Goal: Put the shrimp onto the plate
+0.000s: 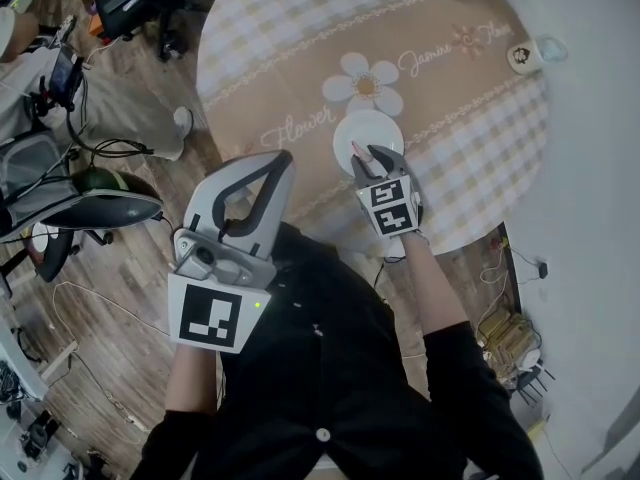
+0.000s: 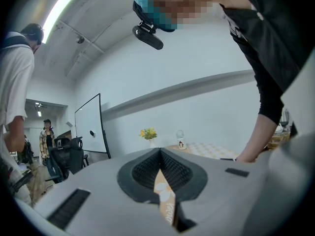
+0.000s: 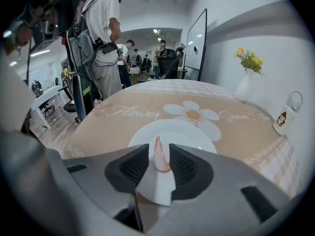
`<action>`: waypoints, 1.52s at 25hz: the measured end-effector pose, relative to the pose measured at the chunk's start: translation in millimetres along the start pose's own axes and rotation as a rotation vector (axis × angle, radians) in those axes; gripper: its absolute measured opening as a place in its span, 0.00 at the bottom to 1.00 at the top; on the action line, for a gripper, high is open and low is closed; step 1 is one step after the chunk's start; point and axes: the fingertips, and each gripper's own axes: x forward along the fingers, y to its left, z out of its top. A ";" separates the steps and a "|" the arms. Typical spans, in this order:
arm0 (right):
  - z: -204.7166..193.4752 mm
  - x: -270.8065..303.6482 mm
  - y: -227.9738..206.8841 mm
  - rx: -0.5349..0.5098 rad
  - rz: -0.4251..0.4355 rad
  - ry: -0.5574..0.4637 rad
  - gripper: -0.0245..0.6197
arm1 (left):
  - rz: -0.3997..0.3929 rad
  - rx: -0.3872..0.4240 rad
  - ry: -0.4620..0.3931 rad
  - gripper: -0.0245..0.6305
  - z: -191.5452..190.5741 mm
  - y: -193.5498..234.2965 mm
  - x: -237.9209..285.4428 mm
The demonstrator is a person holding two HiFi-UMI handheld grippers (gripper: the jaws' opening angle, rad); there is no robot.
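**Shrimp in right gripper, over plate rim**

Head view, bottom of frame: the person's dark shirt is nearest the camera. At lower left is the left gripper's marker cube.

Left gripper: centre-left of the frame, off the near edge of the round table. Its own view shows the jaw tips meeting, with nothing between them. A sliver of tablecloth shows through the gap lower down.

Right gripper: just right of centre, at the table's near edge. Its own view shows the jaws clamped on the shrimp. The shrimp is pink and stands upright between the pads, tip pointing away from the camera. In the head view the shrimp sits at the jaw tips, over the near rim of the plate.

Plate: white, round, nothing lying on it. It rests on the tan checked tablecloth, just below the daisy print.

Farther back, right gripper view: a small cartoon-figure cup at right, and a white vase of yellow flowers at upper right.
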 end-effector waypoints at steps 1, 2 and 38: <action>2.6 -3.7 -2.5 0.003 -0.022 -0.018 0.19 | -0.003 0.000 -0.002 0.04 0.2 -0.6 0.3; 5.8 -7.9 -5.2 0.005 -0.045 -0.040 0.14 | -0.006 0.000 -0.003 0.04 0.4 -1.2 0.7; 127.8 -249.4 -15.1 0.102 -0.425 -0.659 0.04 | -0.192 0.054 -0.136 0.04 39.2 -41.0 10.8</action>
